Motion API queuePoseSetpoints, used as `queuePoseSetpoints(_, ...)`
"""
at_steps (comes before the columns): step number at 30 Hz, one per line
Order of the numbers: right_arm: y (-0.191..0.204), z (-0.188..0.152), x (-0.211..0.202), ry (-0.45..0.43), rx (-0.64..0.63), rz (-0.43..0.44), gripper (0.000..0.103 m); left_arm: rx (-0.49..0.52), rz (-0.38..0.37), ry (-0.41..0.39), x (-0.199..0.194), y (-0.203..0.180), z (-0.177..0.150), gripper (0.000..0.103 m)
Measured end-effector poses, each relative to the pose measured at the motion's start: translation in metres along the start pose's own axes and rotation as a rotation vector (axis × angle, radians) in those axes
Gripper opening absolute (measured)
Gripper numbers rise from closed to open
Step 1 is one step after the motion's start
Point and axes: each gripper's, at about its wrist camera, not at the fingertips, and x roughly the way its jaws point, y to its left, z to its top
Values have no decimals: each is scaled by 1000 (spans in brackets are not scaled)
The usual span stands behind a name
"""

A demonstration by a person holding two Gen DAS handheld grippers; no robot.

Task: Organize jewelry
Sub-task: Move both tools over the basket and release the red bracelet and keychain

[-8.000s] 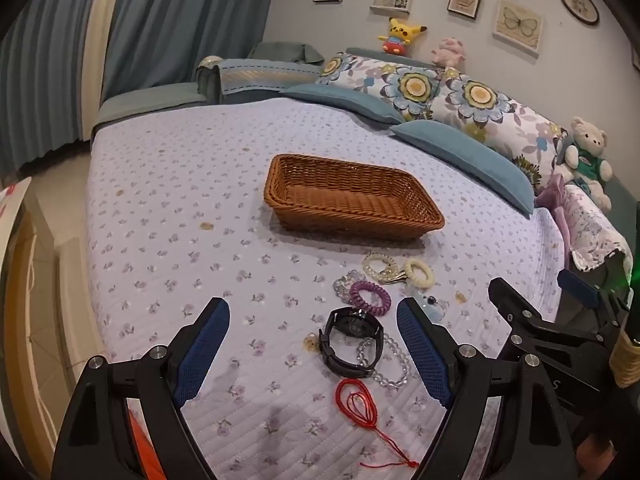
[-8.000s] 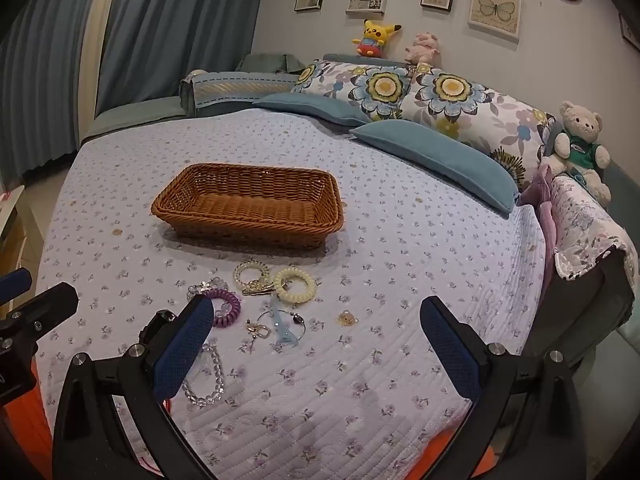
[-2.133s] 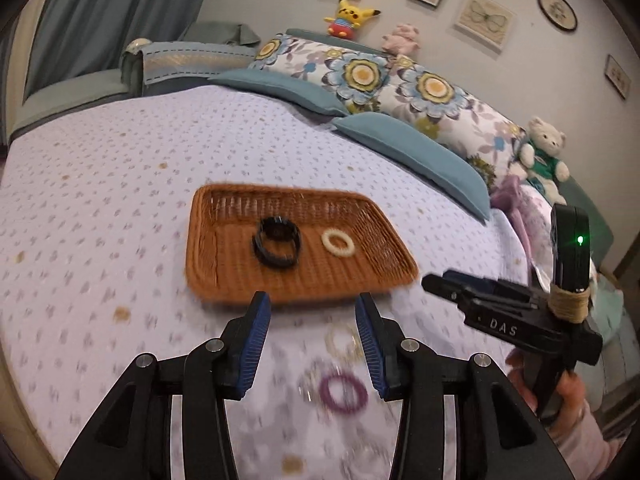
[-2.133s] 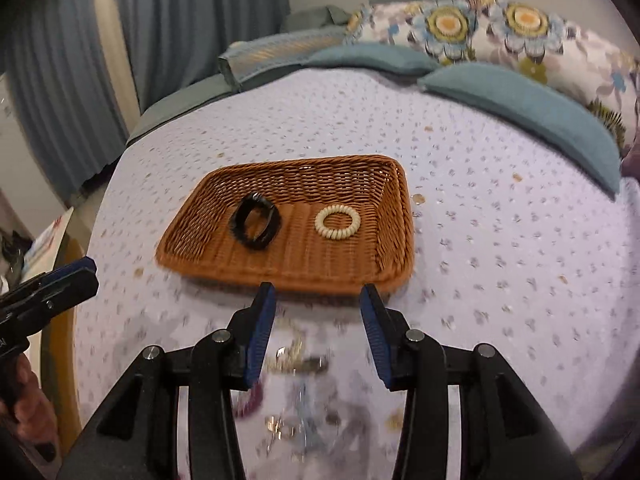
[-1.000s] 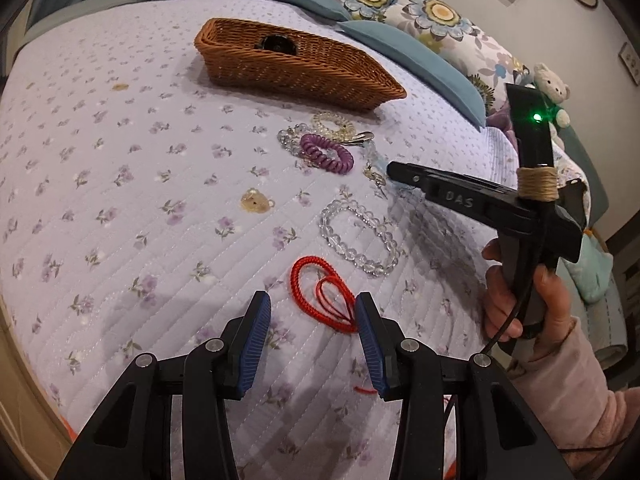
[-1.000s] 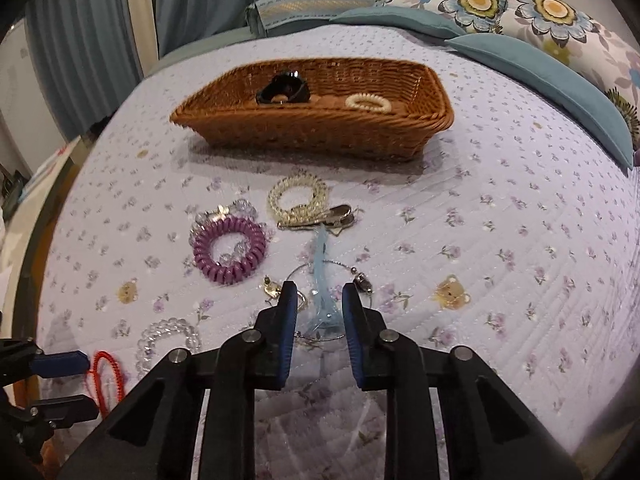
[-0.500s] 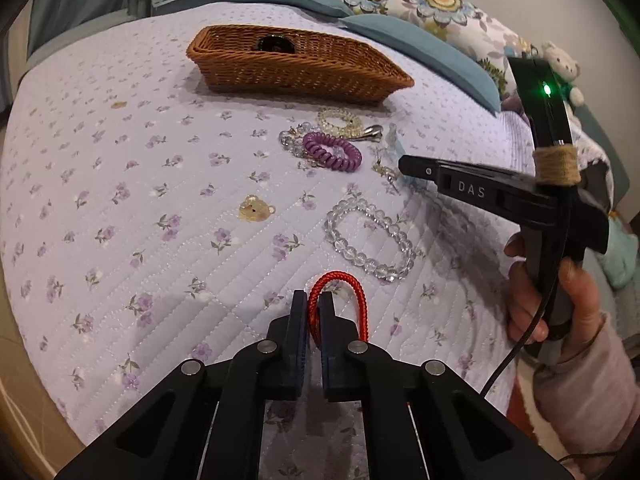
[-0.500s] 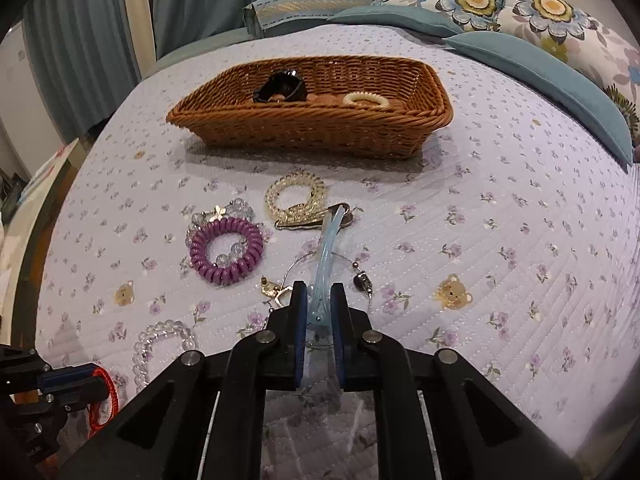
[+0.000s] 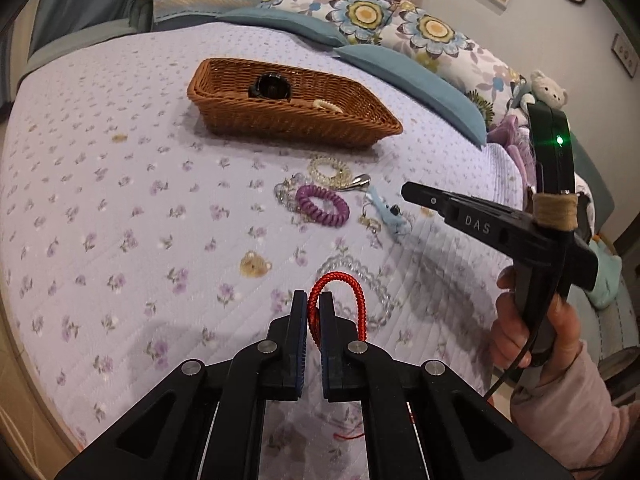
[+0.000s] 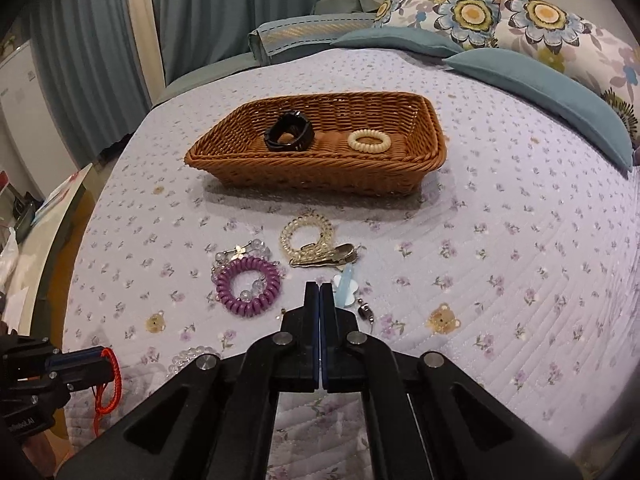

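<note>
Pickup stage: our left gripper (image 9: 314, 312) pinches the red cord bracelet (image 9: 340, 292); right gripper (image 10: 320, 300) pressed together, contents unclear. Next: carry to wicker basket (image 10: 320, 168).

Woven brown basket (image 10: 424, 160) resting on the lilac floral bed, holding a black watch (image 10: 289, 133) curled on its side at left and a cream coil ring (image 10: 369, 141) lying flat at right, the two apart. In front of the basket, on the quilt: pale beaded coil bracelet (image 10: 306, 234) touching a silver clip (image 10: 332, 258); purple spiral hair tie (image 10: 248, 286) lying over clear beads; light blue charm (image 10: 346, 282) on a thin wire hoop. Clear bead bracelet (image 9: 360, 276) nearer still, partly hidden. Red braided cord (image 9: 340, 292) lifted off the quilt as a loop, pinched at its lower part, tail dangling.
</note>
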Motion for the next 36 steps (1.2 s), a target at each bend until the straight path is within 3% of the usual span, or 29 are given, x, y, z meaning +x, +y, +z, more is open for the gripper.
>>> queuePoseSetpoints(2,-8,-1,2,18,35,16,2,-2,3,4,1,1,2,5)
queuePoseSetpoints(4,-15,-2,3,33,61,32,11,-2,3,7,2,1,1,5)
queuePoseSetpoints(6,-19,-4,6,53,59,34,33,0,0,16,3,1,-1,5)
queuePoseSetpoints(7,-19,-5,7,57,55,28,34,-1,-1,20,5,1,-2,5)
queuePoseSetpoints(11,-12,-3,22,104,32,5,33,0,-6,36,10,1,-4,5)
queuePoseSetpoints(14,-9,-2,33,134,29,26,21,7,-7,38,10,0,-4,5)
queuePoseSetpoints(19,-8,-5,50,200,35,6,18,2,-8,41,12,2,-4,5)
queuePoseSetpoints(23,-5,-4,52,203,18,-15,16,-1,-11,50,16,3,-3,5)
queuePoseSetpoints(30,-7,4,28,118,35,16,15,22,-14,16,8,1,6,5)
queuePoseSetpoints(36,1,35,-12,2,16,24,15,44,-27,-82,-14,3,44,5)
